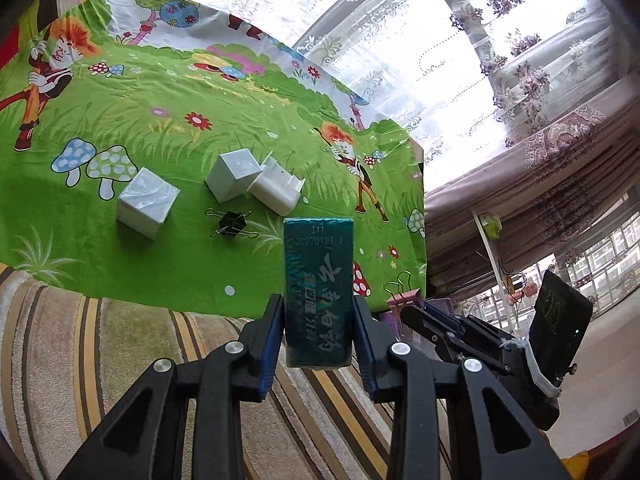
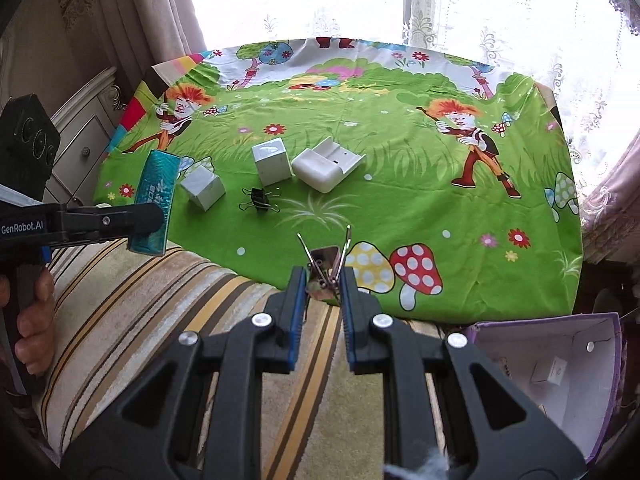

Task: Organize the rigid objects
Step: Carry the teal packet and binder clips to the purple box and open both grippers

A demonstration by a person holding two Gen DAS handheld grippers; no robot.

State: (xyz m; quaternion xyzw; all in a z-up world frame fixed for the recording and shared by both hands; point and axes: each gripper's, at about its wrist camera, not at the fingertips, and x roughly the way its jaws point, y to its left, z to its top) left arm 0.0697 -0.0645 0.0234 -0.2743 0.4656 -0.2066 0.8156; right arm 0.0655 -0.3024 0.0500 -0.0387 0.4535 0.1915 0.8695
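Observation:
My left gripper (image 1: 318, 308) is shut on a teal box (image 1: 319, 292) with printed characters, held upright above the striped surface; the box also shows in the right wrist view (image 2: 154, 200). My right gripper (image 2: 323, 280) is shut on a pink binder clip (image 2: 325, 266) with its wire handles sticking up. On the green cartoon cloth (image 1: 160, 128) lie two white cubes (image 1: 147, 202) (image 1: 235, 175), a white open case (image 1: 276, 187) and a black binder clip (image 1: 232, 223). In the right wrist view these are the cubes (image 2: 202, 189) (image 2: 272, 159), the case (image 2: 326, 164) and the black clip (image 2: 259, 199).
A purple box (image 2: 560, 368), open, with a small white item inside, stands at the lower right off the cloth's front edge. The cloth (image 2: 400, 152) covers a table by lace curtains. A striped cover (image 2: 160, 320) lies in front. A white cabinet (image 2: 80, 136) stands at the left.

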